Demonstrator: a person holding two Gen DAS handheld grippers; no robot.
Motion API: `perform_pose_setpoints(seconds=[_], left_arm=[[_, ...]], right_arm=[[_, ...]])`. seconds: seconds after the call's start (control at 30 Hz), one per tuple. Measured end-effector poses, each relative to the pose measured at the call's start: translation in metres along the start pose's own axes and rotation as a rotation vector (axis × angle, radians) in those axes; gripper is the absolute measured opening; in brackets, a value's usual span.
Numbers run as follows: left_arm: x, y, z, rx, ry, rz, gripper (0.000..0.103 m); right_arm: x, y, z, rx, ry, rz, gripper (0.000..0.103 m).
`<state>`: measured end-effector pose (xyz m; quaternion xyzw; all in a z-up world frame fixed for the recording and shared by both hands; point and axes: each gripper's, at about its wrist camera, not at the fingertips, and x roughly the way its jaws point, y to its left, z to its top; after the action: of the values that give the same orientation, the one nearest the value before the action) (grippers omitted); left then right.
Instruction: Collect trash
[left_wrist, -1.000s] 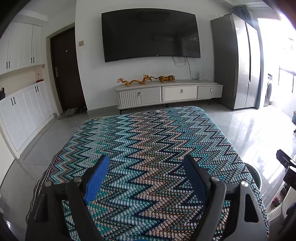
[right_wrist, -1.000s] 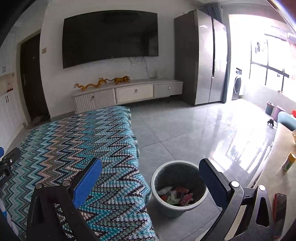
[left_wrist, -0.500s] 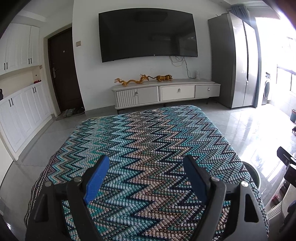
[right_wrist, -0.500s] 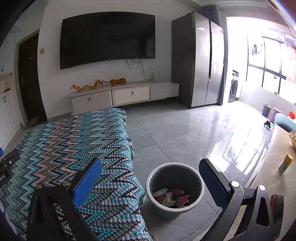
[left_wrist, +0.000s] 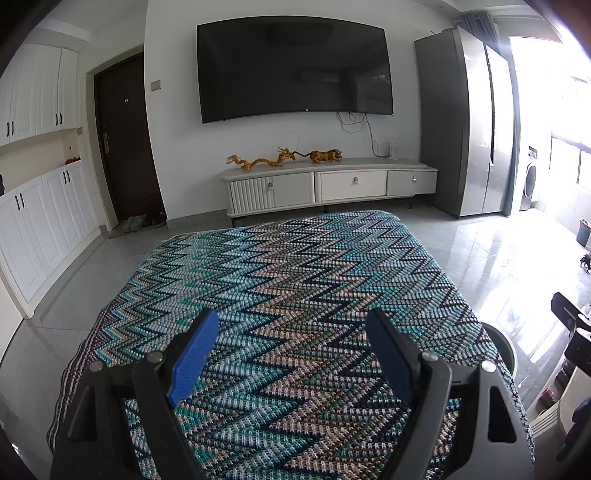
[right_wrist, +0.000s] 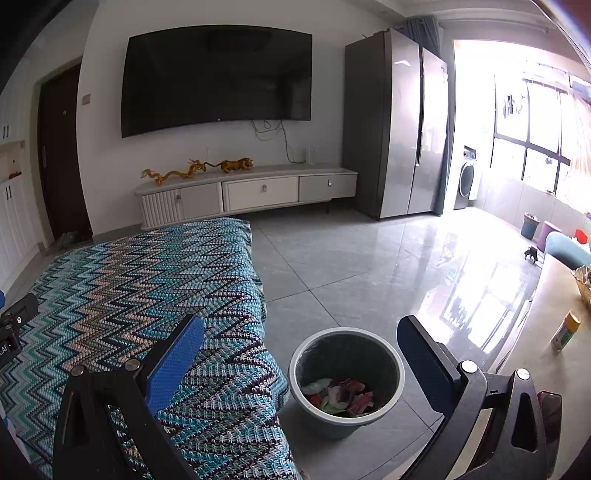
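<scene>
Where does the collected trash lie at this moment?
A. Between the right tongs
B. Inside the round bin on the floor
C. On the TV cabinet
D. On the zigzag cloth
B: the right wrist view shows crumpled wrappers at the bottom of the round bin, beside the zigzag cloth.

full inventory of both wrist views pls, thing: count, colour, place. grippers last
Zigzag knitted cover: 1, teal, beige and navy, foreground surface.
Round plastic bin: 1, grey with pale rim, on floor right of cover.
Crumpled trash: several pieces, red, white and green, inside bin.
Wall-mounted television: 1, black, far wall.
Low cabinet: 1, white, under television.
Animal figurines: 2, gold, on cabinet.
Tall refrigerator: 1, silver, right of cabinet.
Left gripper: 1, black with blue pads, open, empty.
Right gripper: 1, same, open, empty.
</scene>
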<state>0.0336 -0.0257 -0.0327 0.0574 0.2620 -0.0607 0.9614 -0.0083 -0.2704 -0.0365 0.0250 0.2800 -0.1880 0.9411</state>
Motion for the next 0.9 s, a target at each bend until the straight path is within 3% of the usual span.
perform_pose_setpoints(seconds=[0.9], left_arm=[[0.0012,0.0028,-0.0012,-0.019,0.021,-0.017,0.081]], right_arm=[[0.0001,-0.0001,-0.0007,-0.005,0.015,0.003,0.103]])
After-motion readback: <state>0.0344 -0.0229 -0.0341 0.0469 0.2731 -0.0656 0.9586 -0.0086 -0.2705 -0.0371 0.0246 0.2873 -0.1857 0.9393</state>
